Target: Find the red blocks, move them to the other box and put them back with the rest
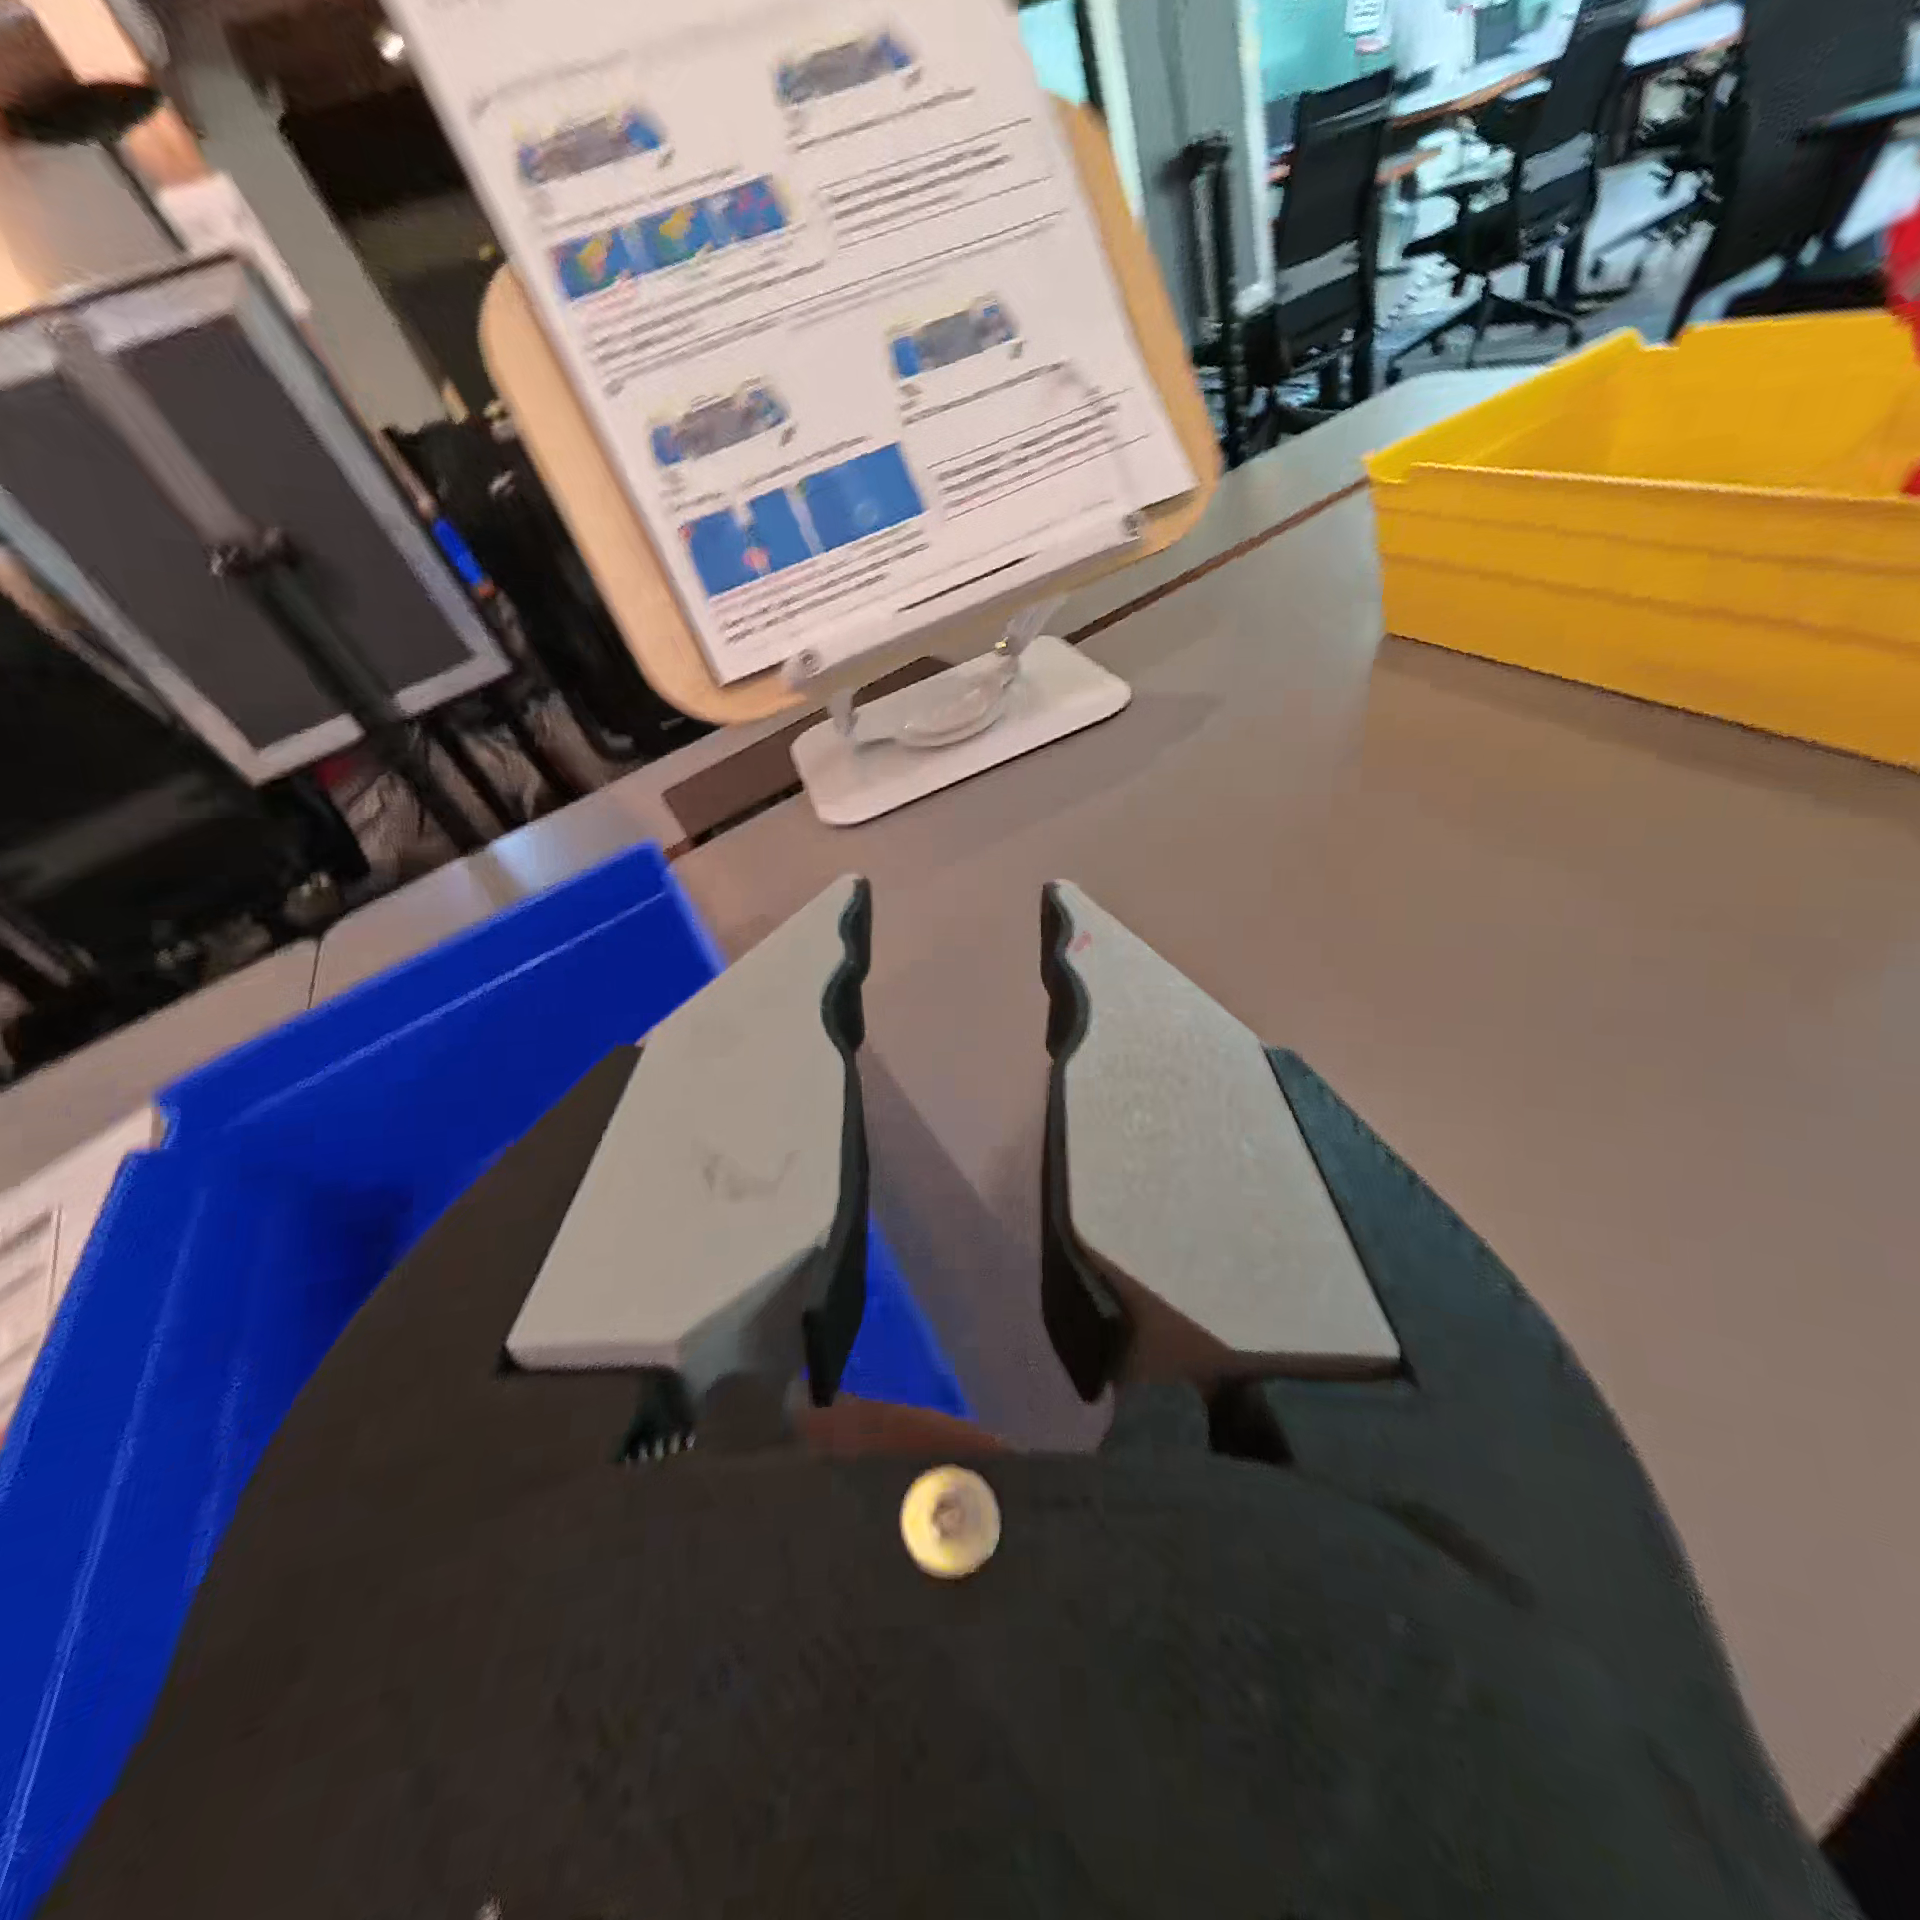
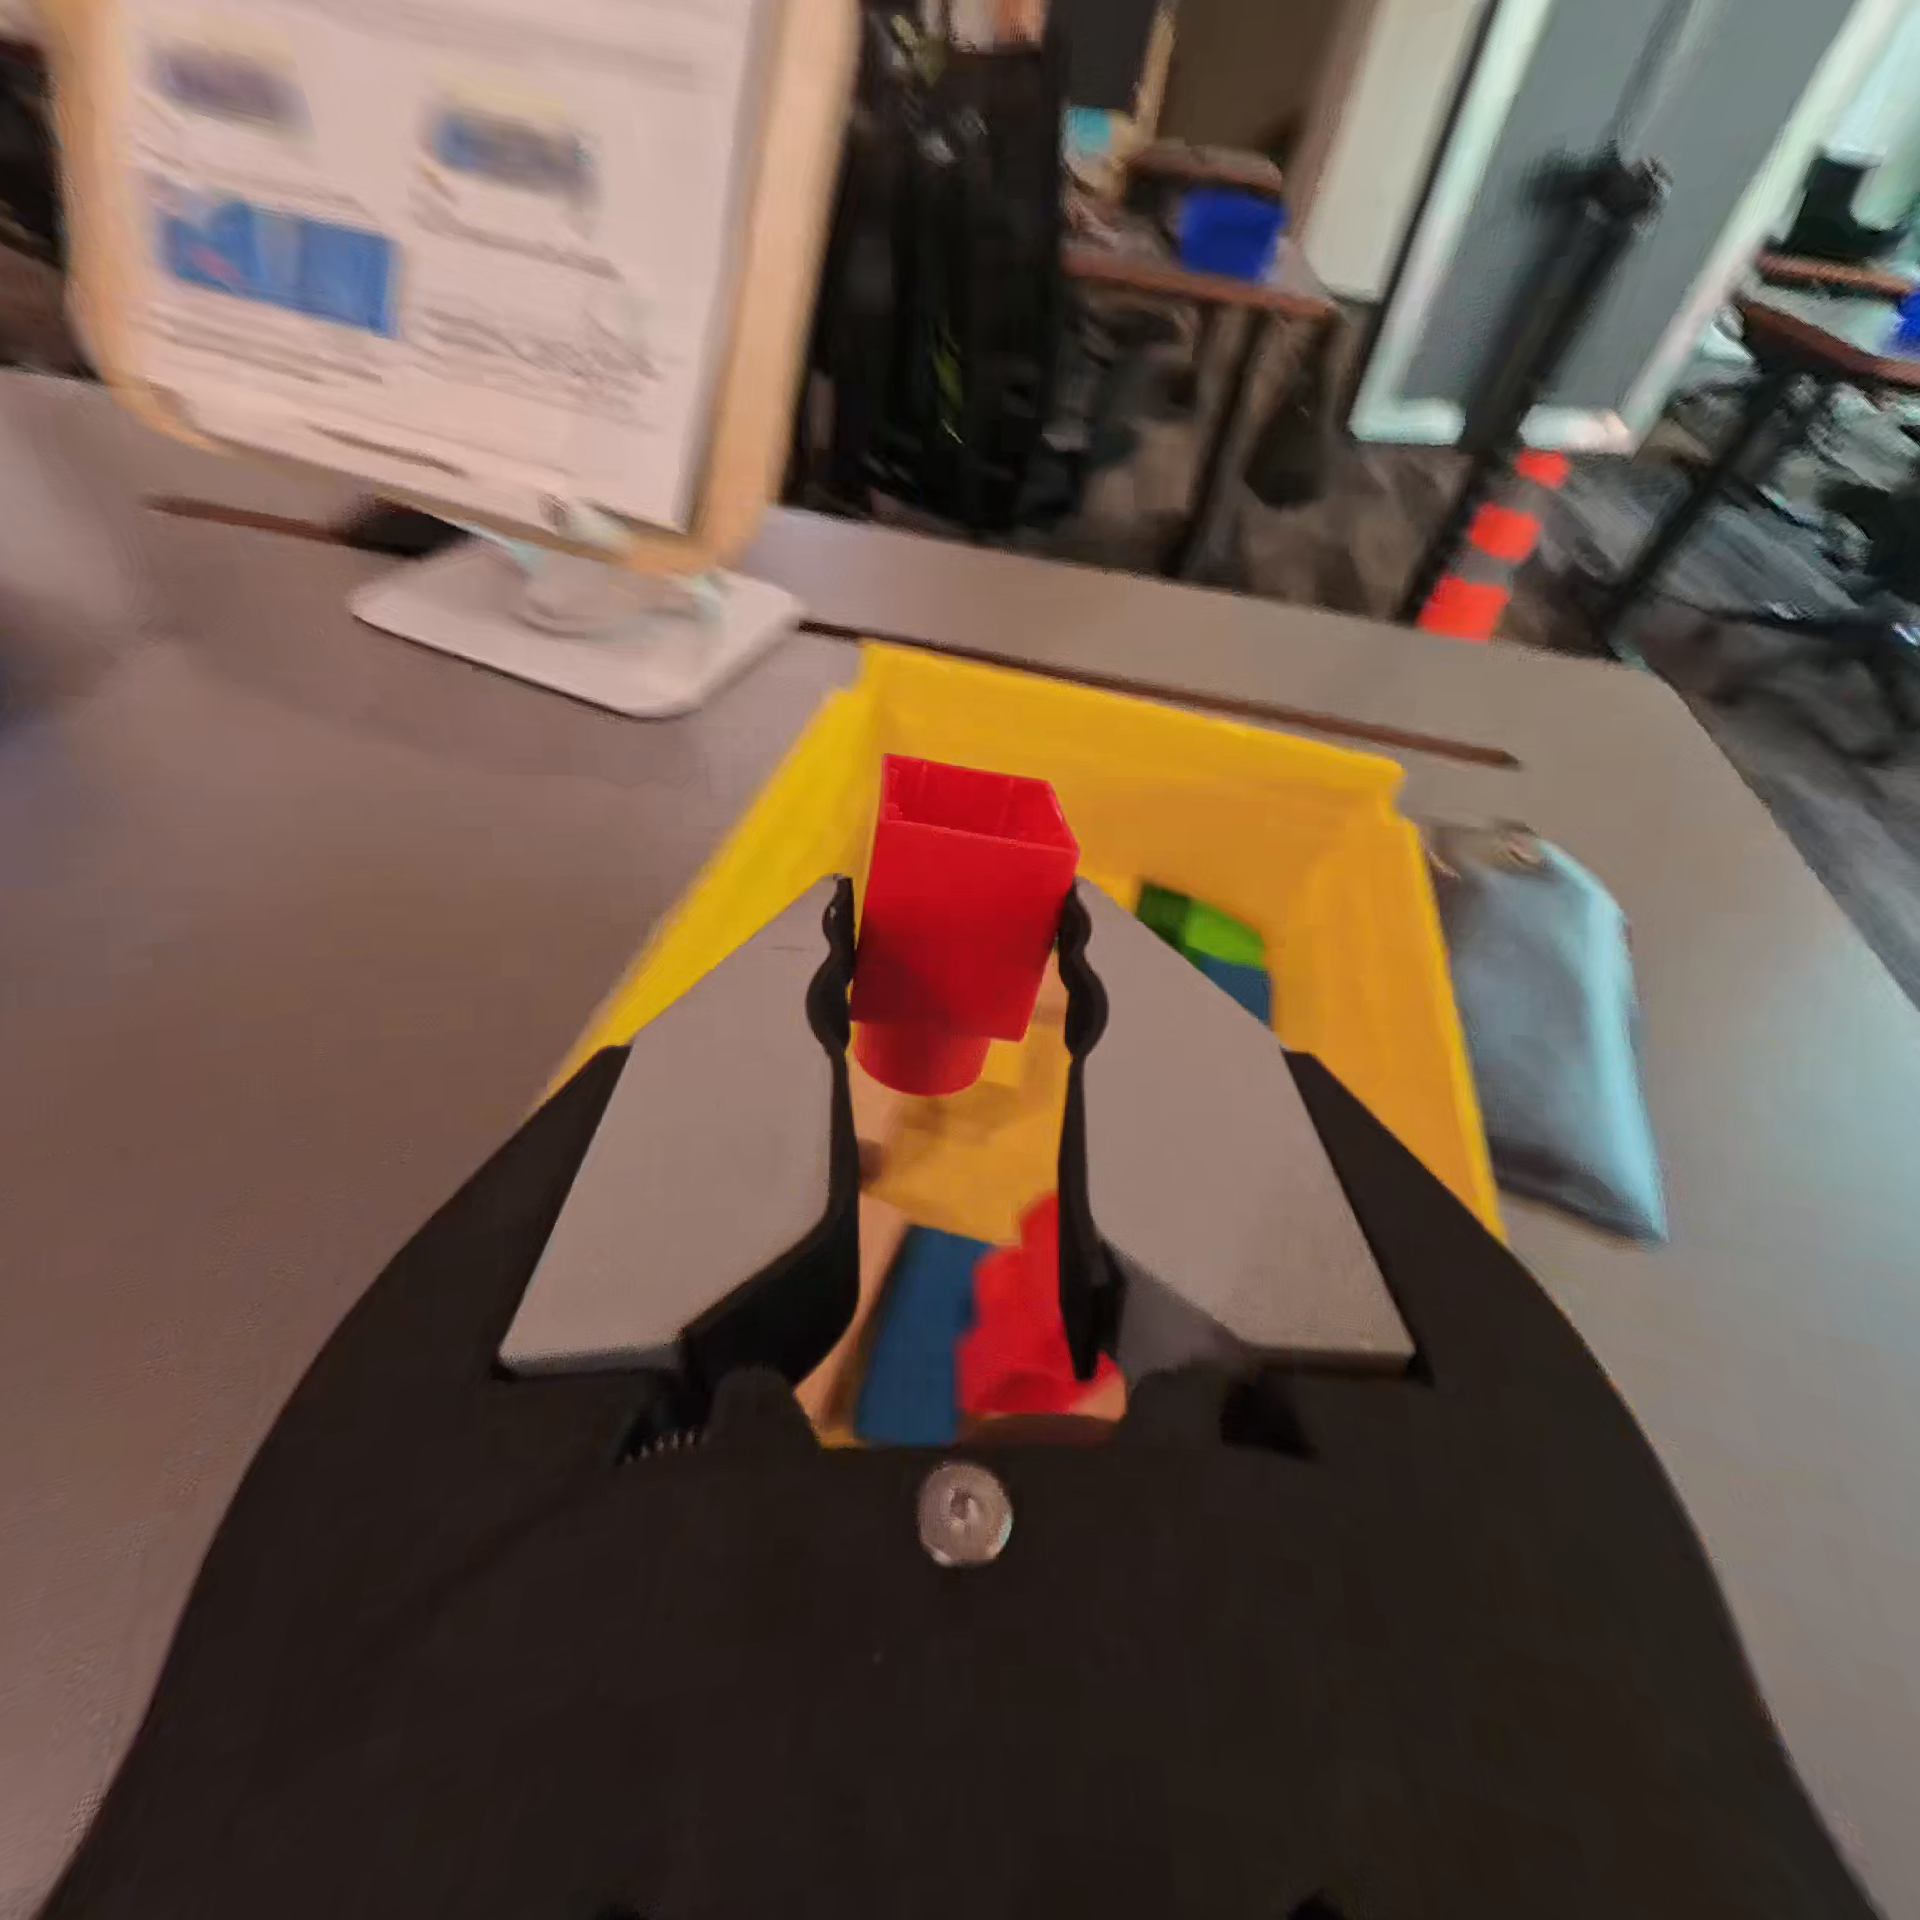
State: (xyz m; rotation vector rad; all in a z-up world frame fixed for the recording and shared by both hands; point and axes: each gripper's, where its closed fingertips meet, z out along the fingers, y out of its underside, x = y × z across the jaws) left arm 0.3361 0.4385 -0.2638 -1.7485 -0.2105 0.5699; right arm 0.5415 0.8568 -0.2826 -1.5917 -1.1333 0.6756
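An open-plan office or lab: rows of black office chairs (image 1: pixel 1340 197), desks (image 1: pixel 1538 83) and a tripod (image 2: pixel 1558 270).

Bare worktop (image 1: pixel 1351 1039) is lying open between the blue box (image 1: pixel 364 1143) and yellow box (image 1: pixel 1662 582). The paper stand (image 1: pixel 956 717) is blocking the far edge, and a grey pouch (image 2: pixel 1548 1039) is crowding the yellow box's right side.

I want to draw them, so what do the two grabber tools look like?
Both look alike. The left gripper and right gripper each have a wide black curved body, one round silver screw in the middle, and two flat grey pointed fingers edged with wavy black rubber.
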